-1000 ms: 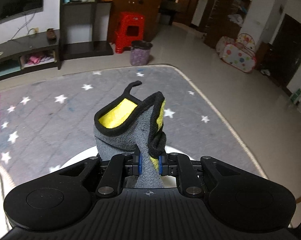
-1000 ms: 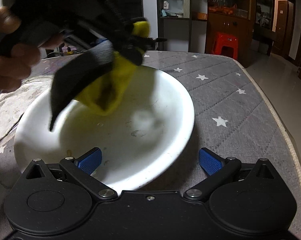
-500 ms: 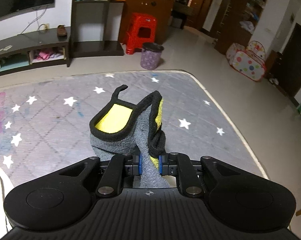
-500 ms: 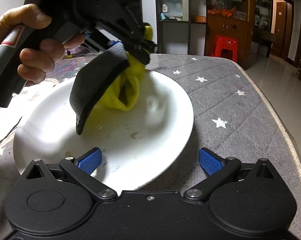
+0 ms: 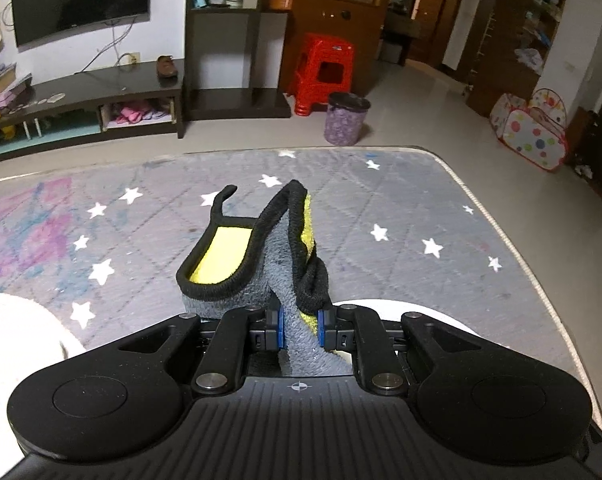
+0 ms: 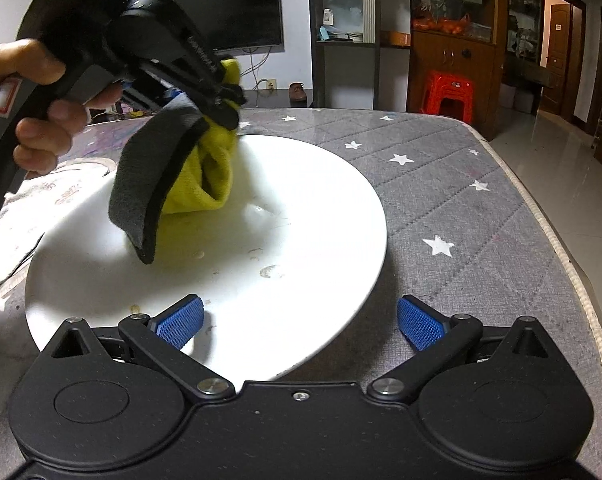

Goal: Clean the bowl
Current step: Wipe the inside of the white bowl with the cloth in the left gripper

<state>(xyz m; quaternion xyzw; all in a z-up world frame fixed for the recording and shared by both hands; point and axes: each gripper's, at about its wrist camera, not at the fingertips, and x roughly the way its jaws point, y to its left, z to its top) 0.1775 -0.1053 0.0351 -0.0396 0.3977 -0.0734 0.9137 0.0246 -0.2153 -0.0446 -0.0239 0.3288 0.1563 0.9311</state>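
Left tongs [image 5: 299,330] pinch a yellow-grey cloth [image 6: 181,176] over the bowl [image 6: 301,220]; right tongs [image 6: 301,320] gape wide; no lettering legible.

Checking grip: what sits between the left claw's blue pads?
The grey and yellow cloth, pinched in the left claw, seen in the left wrist view.

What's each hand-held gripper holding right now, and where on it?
Left hand-held gripper pinches the grey-and-yellow cloth by a bunched fold. Right hand-held gripper is open, holding nothing.
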